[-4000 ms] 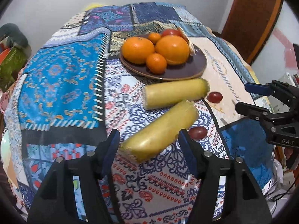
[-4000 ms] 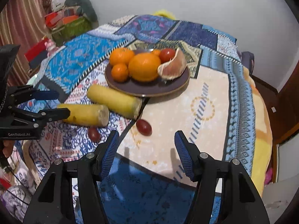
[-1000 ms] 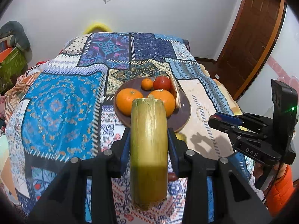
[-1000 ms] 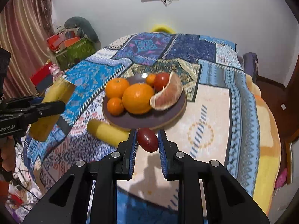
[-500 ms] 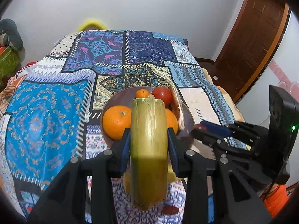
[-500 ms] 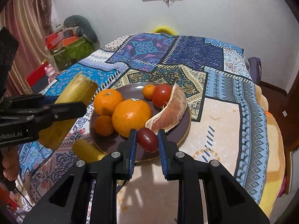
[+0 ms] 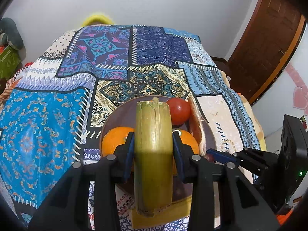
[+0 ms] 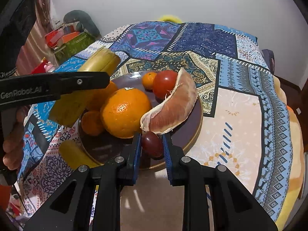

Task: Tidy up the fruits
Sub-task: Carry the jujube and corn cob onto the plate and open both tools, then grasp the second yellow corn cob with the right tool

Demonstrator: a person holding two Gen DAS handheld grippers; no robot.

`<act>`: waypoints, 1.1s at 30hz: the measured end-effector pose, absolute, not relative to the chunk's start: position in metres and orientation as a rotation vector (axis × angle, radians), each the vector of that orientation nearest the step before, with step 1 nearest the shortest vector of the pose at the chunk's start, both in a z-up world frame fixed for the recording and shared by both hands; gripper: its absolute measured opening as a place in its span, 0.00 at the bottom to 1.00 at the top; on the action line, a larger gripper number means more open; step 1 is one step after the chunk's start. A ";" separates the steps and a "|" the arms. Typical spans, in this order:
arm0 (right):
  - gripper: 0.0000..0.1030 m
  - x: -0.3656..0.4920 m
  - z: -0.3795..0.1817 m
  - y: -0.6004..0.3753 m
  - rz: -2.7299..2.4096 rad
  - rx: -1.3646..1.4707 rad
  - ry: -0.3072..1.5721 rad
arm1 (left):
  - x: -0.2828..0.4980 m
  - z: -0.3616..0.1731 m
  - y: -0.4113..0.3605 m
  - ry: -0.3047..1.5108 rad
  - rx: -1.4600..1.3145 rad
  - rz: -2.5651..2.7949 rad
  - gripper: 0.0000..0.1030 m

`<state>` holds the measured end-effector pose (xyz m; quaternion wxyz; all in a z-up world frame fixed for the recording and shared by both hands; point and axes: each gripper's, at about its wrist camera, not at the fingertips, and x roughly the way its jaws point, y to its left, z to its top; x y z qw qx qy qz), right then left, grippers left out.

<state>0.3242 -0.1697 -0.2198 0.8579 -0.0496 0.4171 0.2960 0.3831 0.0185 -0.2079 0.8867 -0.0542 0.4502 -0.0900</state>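
Note:
My left gripper [image 7: 153,144] is shut on a yellow-green sugarcane piece [image 7: 153,154] and holds it above the dark plate [image 7: 123,113]. The piece also shows in the right wrist view [image 8: 84,88]. My right gripper [image 8: 151,144] is shut on a dark red grape [image 8: 152,144] over the plate's near rim [image 8: 194,136]. The plate holds a big orange [image 8: 125,113], smaller oranges, a tomato [image 8: 164,85] and a pomelo segment [image 8: 171,107]. The right gripper [image 7: 217,156] shows at the right of the left wrist view.
A second sugarcane piece [image 8: 77,156] lies on the patchwork tablecloth [image 8: 240,115] just left of the plate. Boxes and bags [image 8: 71,42] stand beyond the table's left edge. A wooden door [image 7: 265,44] is at the right.
Both grippers have moved forward over the plate, carrying the sugarcane piece and the grape. The plate and fruit now look closer in both views.

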 end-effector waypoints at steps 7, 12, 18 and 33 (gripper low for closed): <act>0.21 0.328 -0.226 -0.168 0.621 -0.100 0.881 | 0.386 -0.214 0.015 0.942 -0.086 -0.175 0.36; 0.22 0.328 -0.226 -0.168 0.621 -0.103 0.894 | 0.384 -0.207 0.019 0.914 -0.098 -0.164 0.37; 0.38 0.323 -0.220 -0.170 0.616 -0.108 0.881 | 0.368 -0.193 0.025 0.902 -0.097 -0.161 0.37; 0.53 0.268 -0.208 -0.167 0.660 -0.206 0.869 | 0.292 -0.207 0.071 0.974 -0.045 -0.086 0.44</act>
